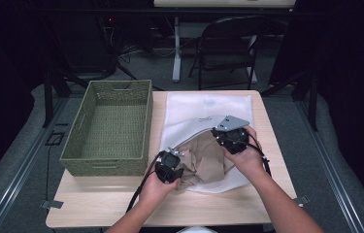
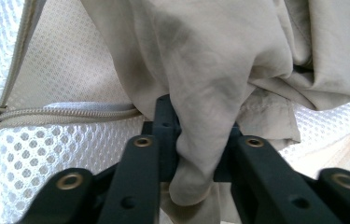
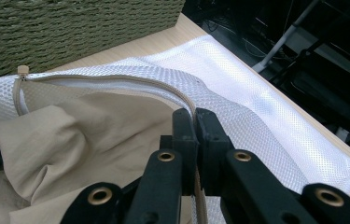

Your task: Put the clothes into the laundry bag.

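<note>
A white mesh laundry bag [image 1: 208,109] lies on the wooden table [image 1: 111,204] with its zipper open. A beige garment [image 1: 206,158] sits in the bag's mouth. My left gripper [image 1: 170,167] is at the garment's near left corner. In the left gripper view this gripper [image 2: 196,140] is shut on a fold of the beige garment [image 2: 200,70], with the mesh bag [image 2: 60,144] behind it. My right gripper [image 1: 228,136] is at the upper right of the opening. There my right gripper [image 3: 194,126] is shut on the bag's zipper edge [image 3: 163,88], holding it above the garment [image 3: 93,126].
A green woven basket [image 1: 75,128] stands on the table to the left of the bag; its wall [image 3: 70,28] rises just beyond the bag in the right gripper view. A folding chair [image 1: 228,43] and desk legs stand past the table's far edge.
</note>
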{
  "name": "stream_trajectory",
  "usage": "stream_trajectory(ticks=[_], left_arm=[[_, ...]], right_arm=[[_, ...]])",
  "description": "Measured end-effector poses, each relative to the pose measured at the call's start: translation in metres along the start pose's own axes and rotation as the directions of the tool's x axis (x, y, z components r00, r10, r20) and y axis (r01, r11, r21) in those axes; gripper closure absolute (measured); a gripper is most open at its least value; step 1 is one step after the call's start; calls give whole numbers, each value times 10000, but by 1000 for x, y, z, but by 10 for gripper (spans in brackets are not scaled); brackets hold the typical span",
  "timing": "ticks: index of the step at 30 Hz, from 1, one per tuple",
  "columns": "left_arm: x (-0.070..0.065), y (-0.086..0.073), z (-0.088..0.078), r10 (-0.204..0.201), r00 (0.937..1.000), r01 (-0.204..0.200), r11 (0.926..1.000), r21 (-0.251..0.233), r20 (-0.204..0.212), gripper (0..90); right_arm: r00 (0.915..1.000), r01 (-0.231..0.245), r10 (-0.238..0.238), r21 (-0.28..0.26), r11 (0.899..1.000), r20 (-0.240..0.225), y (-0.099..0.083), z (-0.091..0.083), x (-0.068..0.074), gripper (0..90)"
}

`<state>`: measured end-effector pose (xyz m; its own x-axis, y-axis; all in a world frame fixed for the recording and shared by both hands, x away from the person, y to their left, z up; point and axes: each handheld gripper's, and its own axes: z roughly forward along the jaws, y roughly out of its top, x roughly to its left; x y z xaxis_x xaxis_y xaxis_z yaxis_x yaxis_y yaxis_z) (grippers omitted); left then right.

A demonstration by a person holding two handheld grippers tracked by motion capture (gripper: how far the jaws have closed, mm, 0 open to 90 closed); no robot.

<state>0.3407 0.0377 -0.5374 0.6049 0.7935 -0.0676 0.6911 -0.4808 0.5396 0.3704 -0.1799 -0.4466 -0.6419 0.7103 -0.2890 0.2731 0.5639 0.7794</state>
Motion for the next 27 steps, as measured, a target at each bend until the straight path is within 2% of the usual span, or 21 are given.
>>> stream_trajectory(ticks=[10, 27], left_arm=[[-4, 15, 4, -378, 9993, 378, 9991, -189, 12, 836], [-9, 37, 15, -536, 9986, 538, 9969, -568, 37, 838]], right_arm=[[10000, -22, 22, -37, 10000, -19, -1, 1, 2, 876], [10000, 5, -6, -71, 10000, -22, 0, -1, 2, 876]])
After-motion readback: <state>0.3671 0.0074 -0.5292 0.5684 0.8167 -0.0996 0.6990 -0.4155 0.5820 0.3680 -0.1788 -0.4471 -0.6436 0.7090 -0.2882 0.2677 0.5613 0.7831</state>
